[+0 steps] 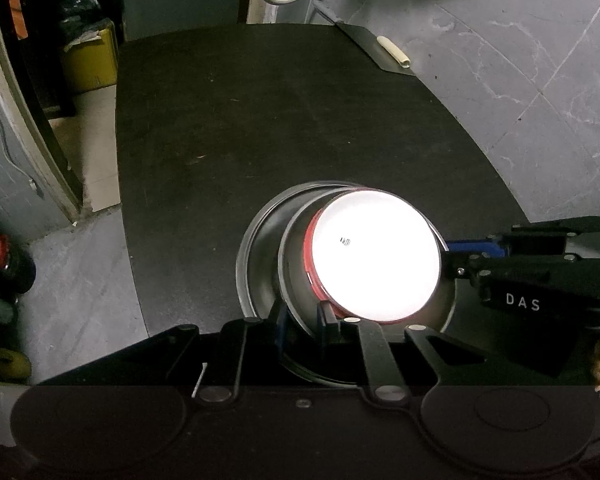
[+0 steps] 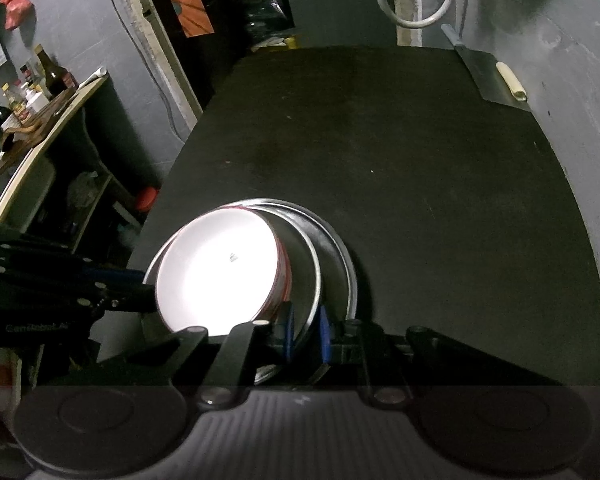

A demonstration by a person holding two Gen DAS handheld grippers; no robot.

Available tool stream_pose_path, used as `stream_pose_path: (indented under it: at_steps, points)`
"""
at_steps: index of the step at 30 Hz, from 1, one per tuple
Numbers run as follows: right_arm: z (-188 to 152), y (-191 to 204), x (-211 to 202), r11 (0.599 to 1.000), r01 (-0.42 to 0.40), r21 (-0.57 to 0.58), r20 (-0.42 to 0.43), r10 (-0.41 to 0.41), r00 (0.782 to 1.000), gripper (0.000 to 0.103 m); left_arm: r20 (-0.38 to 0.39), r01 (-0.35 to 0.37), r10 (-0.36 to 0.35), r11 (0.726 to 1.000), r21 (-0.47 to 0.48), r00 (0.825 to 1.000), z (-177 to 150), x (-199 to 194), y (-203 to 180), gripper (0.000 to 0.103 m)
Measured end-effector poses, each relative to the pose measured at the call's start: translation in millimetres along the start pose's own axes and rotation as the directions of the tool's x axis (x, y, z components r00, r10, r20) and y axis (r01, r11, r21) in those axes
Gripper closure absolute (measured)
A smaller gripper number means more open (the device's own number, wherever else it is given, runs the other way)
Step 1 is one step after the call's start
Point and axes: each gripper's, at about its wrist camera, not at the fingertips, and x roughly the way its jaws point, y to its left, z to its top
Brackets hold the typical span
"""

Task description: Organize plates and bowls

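Both tools pinch the rim of the tilted shiny metal bowl (image 1: 296, 248): left tool (image 1: 303, 326), right tool (image 2: 305, 330). Inside sits a red bowl with white inside (image 1: 376, 256), above the black surface (image 1: 260, 120).

I see my left gripper (image 1: 302, 322) at the near edge of the black table (image 1: 260, 120), its blue pads closed on the near rim of a steel bowl (image 1: 294, 264). That bowl sits tilted inside a wider steel plate (image 1: 252, 240). A red bowl (image 1: 374, 256) with a glaring white inside rests in the steel one. My right gripper (image 1: 450, 258) comes in from the right, its tips at the right rim of the stack; whether they pinch the red bowl or the steel one, I cannot tell. At the far right corner lies a cleaver (image 1: 374, 46) with a pale handle.
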Motion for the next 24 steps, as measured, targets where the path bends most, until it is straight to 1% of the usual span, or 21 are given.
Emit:
stream_pose_path:
  at_steps: [5,24]
  points:
    - [-1.9,-3.8,0.9,1.0,-0.005,0.025,0.002,0.005,1.0,0.086,0.002,-0.013,0.013,1.0,0.001,1.0,-0.2,-0.4,-3.9,0.087]
    - [-6.1,-2.9,1.3,0.999,0.007,0.045,0.019,-0.008,1.0,0.086,0.002,-0.038,0.038,0.999,-0.014,0.999,-1.7,-0.4,-8.1,0.086]
